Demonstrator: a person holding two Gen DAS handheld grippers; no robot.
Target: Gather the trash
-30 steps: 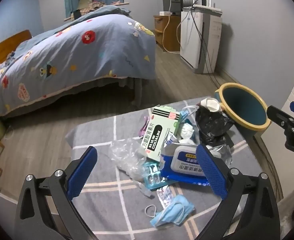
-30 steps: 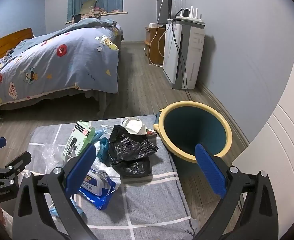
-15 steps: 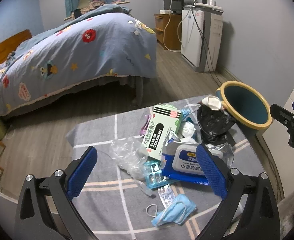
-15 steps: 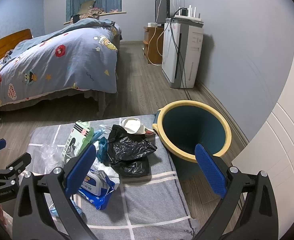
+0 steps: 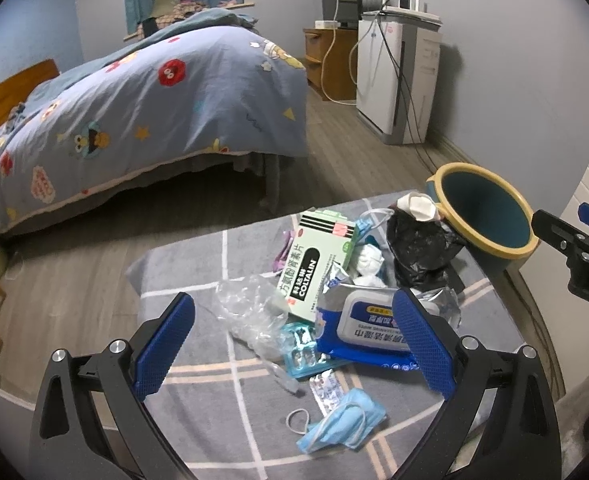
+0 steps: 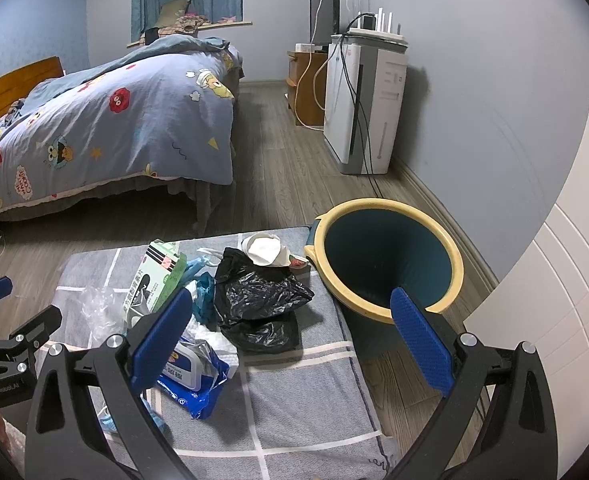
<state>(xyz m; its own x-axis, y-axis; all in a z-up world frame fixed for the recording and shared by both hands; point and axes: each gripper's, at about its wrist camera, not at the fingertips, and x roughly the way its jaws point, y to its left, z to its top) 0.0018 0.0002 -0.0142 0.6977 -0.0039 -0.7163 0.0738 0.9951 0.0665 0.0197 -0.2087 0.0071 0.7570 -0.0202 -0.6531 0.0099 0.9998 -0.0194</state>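
Hovering above the near edge of the grey checked cushion, the left gripper has its blue-padded fingers spread wide with nothing between them. Further right, the right gripper hangs over the cushion's right edge, equally spread and empty.

From left to right the trash lies clustered toward the far right corner: a crumpled clear plastic bag, a green medicine box, a blue wet-wipe pack, a crumpled black plastic bag and a white paper cup. Just off that corner stands the teal bin with a yellow rim, on the wooden floor.

The cushion's left half and near right corner are bare.

Only the left wrist view shows the blue face mask and blister packs near the near edge.
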